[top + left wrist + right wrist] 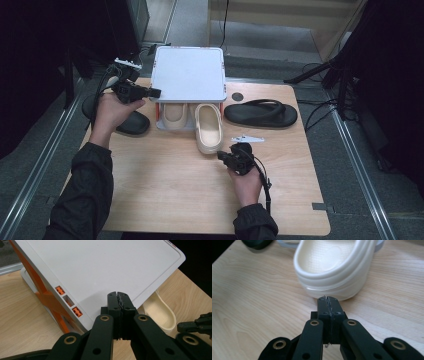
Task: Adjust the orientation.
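Two grippers, jaws pressed together, holding nothing | right gripper [328, 300] just short of the cream clog's [332, 270] heel on the wooden table [165, 190] | left gripper [117, 296] at the white shoe rack's [100, 272] top edge, apparently touching | second clog [174, 114] under rack.

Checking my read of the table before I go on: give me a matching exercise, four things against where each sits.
Things:
1. cream clog
2. black flip-flop
3. black slide
4. left gripper

Places:
A. right of the white rack
B. at the rack's left edge
C. sticking out from under the rack, ahead of the right gripper
D. table's left edge, by the left hand

Pairs: 1-C, 2-A, 3-D, 4-B
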The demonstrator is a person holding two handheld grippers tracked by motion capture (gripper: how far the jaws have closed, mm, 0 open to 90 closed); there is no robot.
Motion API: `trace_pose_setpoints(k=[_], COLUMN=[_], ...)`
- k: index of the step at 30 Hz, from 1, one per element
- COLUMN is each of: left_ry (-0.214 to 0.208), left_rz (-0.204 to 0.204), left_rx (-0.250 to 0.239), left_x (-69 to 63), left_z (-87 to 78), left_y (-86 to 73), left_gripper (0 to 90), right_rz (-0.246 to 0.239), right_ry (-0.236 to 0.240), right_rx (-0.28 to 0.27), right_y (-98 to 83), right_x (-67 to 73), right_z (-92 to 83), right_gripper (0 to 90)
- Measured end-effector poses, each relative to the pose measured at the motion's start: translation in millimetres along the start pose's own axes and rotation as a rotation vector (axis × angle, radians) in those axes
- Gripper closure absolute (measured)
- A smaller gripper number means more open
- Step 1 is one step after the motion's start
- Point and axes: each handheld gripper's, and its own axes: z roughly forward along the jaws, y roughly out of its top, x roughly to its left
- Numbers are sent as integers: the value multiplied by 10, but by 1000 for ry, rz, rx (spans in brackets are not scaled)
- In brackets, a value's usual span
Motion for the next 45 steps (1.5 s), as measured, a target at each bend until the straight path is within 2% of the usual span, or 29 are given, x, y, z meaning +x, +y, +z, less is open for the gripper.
trace_pose_setpoints(k=[7, 14, 23, 34, 39, 45], left_ry=[0, 3, -1, 5, 4, 2], left_rz=[-2, 1, 0, -9, -9, -12], left_rx=[-1, 0, -2, 0, 0, 0], left_x=[0, -4, -1, 0, 2, 10], left_z=[1, 0, 1, 0, -2, -4], left_y=[0, 0, 0, 6, 5, 7], left_gripper=[897, 896, 894, 893, 893, 893], right_rz=[-6, -35, -36, -5, -3, 26], right_ry=[-18, -42, -45, -62, -71, -51], right_rx=[21, 30, 37, 38, 37, 25], right_y=[106, 244, 475, 689, 753, 759], right_x=[-54, -26, 22, 46, 44, 14], right_z=[89, 197, 391, 655, 729, 748], right_gripper=[900, 900, 900, 900, 900, 886])
